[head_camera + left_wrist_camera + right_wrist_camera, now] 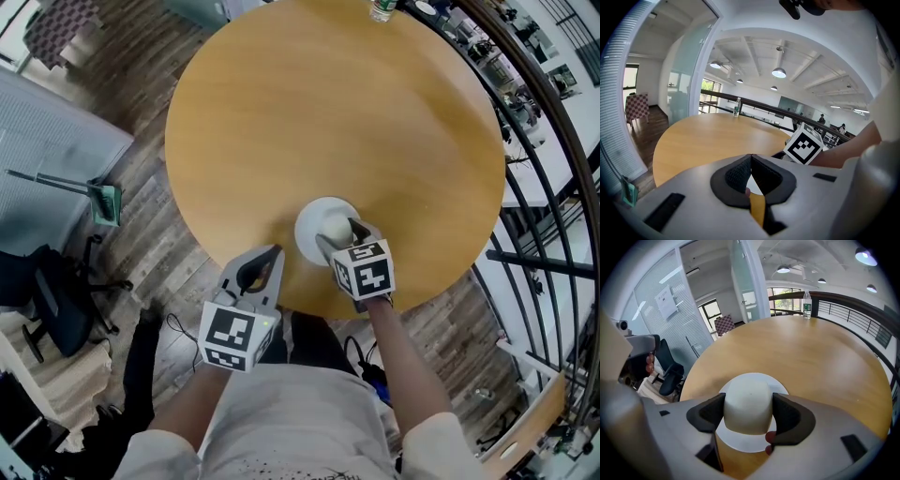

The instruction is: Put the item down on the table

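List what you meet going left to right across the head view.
Green dustpan on the floor → left tool, shut and empty → right tool gripping the white item over the white plate → dark railing.

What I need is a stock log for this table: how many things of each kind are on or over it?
white plate: 1
white dome-shaped item, gripped by the right hand-held gripper over the plate: 1
water bottle, at the far edge: 1
Total: 3
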A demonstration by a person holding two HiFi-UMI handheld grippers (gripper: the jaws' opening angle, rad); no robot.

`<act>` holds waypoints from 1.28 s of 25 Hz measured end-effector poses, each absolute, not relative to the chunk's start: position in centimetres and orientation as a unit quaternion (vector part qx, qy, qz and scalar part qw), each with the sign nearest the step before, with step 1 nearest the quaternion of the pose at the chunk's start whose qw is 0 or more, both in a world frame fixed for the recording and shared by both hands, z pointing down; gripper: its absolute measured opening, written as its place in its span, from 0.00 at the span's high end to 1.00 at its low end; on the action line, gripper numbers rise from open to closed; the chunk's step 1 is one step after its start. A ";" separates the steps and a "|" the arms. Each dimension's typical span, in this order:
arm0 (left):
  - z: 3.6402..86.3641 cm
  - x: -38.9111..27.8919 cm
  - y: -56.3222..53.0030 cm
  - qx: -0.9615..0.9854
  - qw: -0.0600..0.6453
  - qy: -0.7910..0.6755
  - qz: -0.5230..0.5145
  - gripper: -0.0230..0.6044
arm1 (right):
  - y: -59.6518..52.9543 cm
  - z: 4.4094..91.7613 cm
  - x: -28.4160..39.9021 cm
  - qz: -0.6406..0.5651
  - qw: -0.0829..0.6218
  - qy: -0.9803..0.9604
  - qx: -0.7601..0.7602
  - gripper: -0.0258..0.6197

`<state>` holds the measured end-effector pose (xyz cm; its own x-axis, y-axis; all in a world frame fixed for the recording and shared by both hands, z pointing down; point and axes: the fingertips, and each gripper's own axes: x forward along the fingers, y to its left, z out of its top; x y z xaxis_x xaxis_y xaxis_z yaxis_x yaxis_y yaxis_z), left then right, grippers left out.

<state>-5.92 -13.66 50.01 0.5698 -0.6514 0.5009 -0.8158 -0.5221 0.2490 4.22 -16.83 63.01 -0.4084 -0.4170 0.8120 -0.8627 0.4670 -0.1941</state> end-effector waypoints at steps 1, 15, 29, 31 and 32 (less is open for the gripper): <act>50.1 -5.9 -13.7 0.854 0.235 -0.429 0.177 0.93 | -16.9 63.2 4.2 0.312 0.359 -0.778 0.411 0.47; 50.5 -6.6 -13.7 0.852 0.236 -0.429 0.186 0.93 | -17.5 64.7 3.8 0.286 0.393 -0.770 0.413 0.47; 50.9 -7.0 -13.6 0.852 0.237 -0.427 0.190 0.93 | -17.4 65.9 3.6 0.286 0.415 -0.759 0.411 0.47; 51.0 -7.2 -13.6 0.851 0.238 -0.427 0.190 0.93 | -17.4 66.2 3.6 0.287 0.418 -0.758 0.411 0.47; 51.0 -7.2 -13.6 0.851 0.239 -0.427 0.190 0.93 | -17.3 66.3 3.5 0.285 0.419 -0.758 0.410 0.47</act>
<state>-7.20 -13.58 50.99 0.5626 -0.6364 0.5278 -0.8180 -0.5211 0.2435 3.55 -17.33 66.31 -0.3113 -0.3830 0.8697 -0.8613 0.5005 -0.0879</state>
